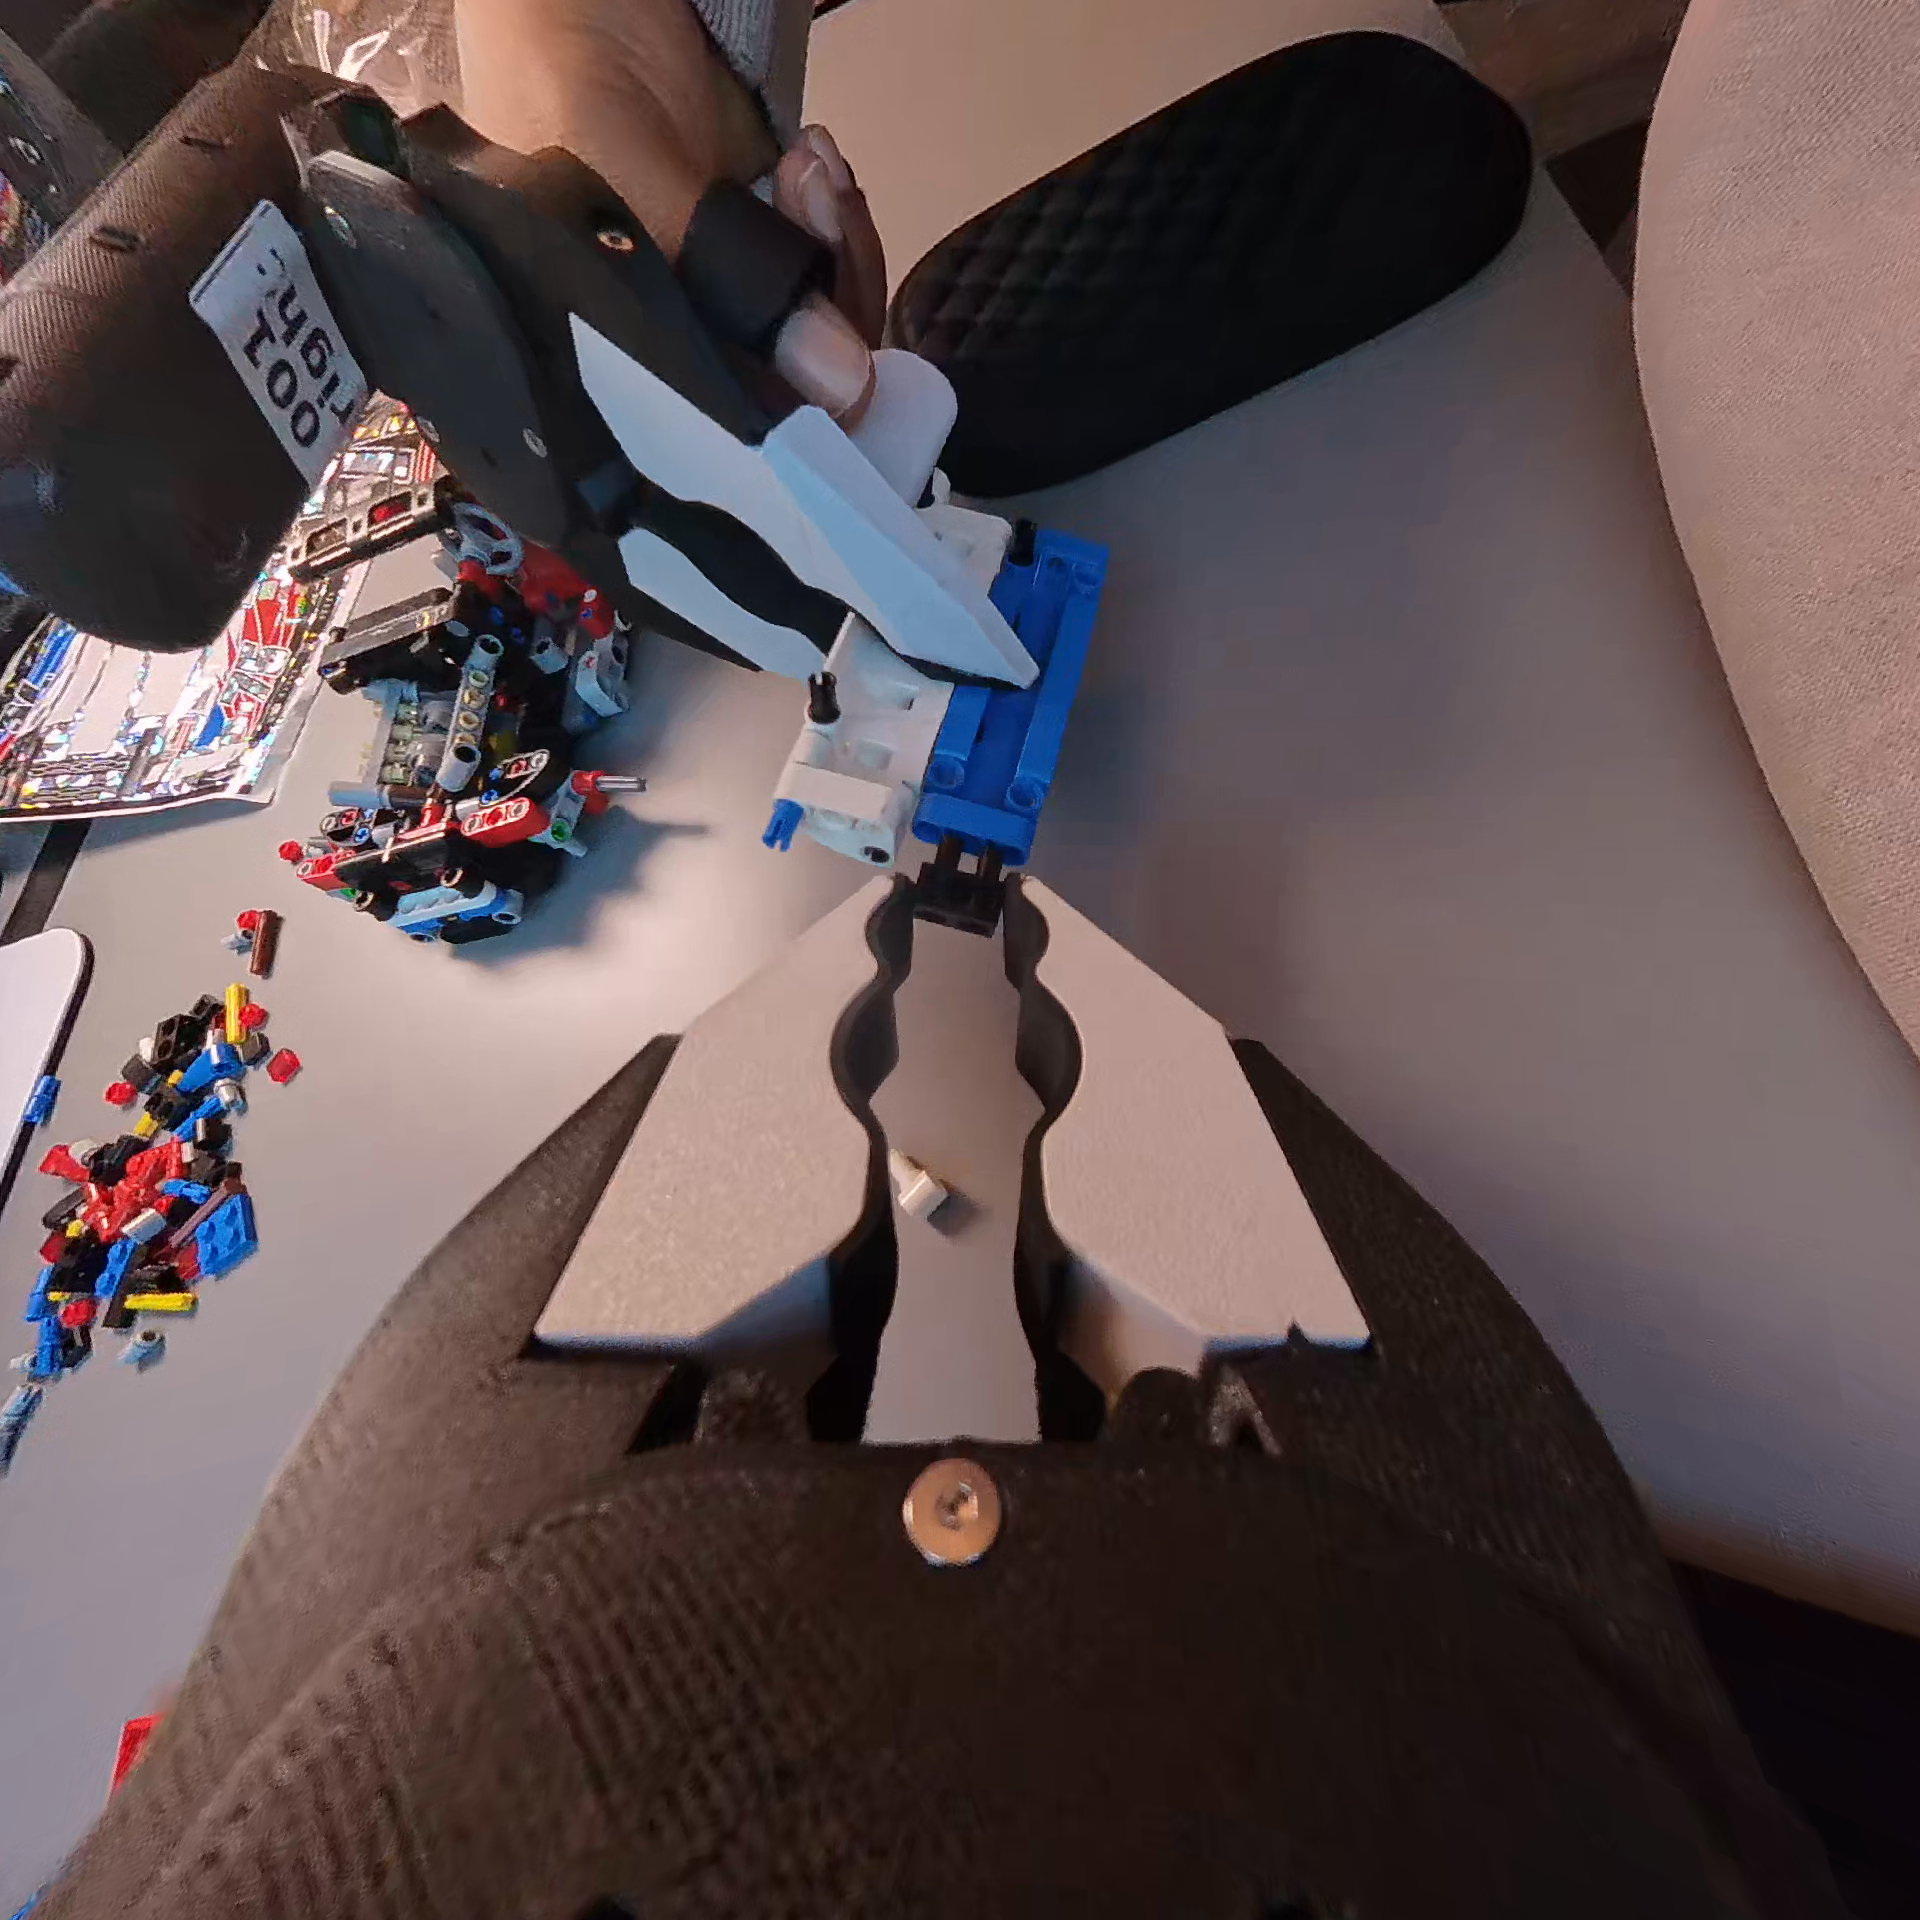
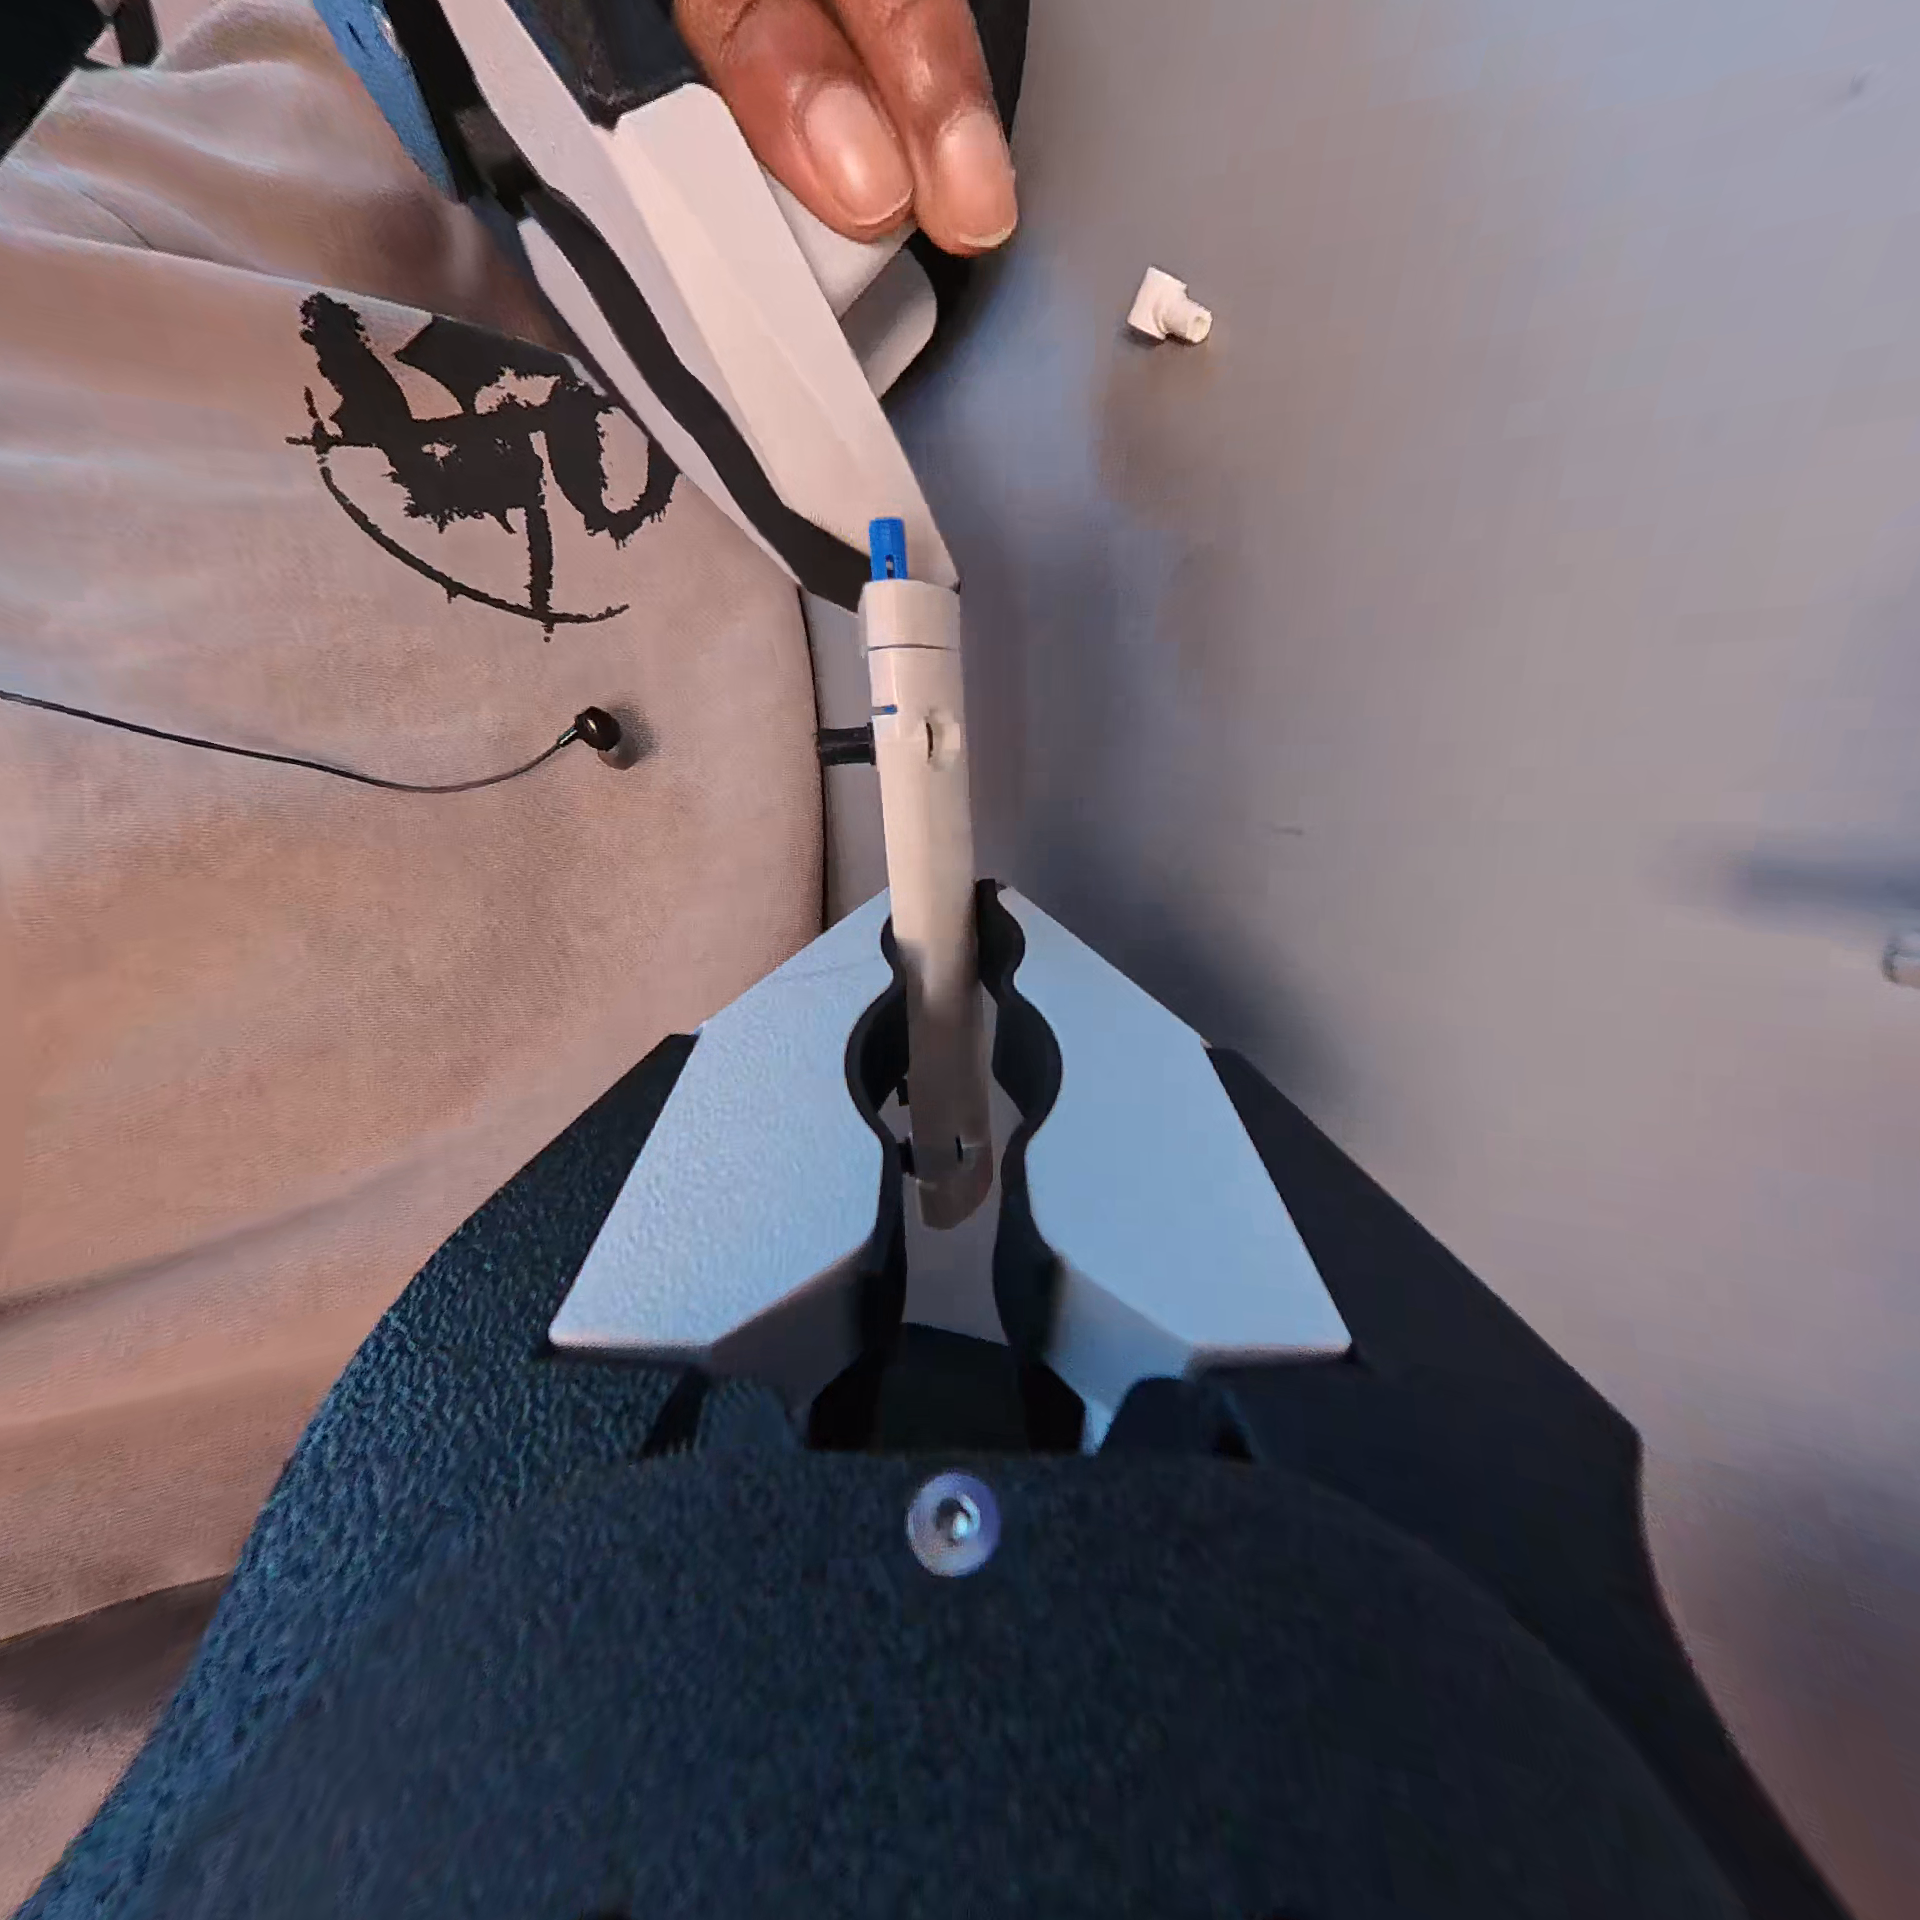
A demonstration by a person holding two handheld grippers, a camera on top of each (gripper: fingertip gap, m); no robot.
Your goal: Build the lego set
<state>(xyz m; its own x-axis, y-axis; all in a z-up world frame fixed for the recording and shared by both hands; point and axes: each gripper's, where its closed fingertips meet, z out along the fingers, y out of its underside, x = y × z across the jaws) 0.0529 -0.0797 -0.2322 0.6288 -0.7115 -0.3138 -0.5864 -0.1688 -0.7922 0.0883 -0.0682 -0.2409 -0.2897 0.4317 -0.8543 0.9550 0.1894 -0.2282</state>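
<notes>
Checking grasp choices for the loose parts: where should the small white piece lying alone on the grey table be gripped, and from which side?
Probably across the blocky end of the small white piece, coming from above. It lies flat on the table with bare surface around it. Its flat-sided block suits the pads better than the short round stub, which would likely slip. Both hand-held grippers are occupied with the white and blue assembly.

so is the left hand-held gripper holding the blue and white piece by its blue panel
No, the left hand-held gripper pinches a small black connector sticking out below the blue and white piece, not the blue panel itself.
</notes>
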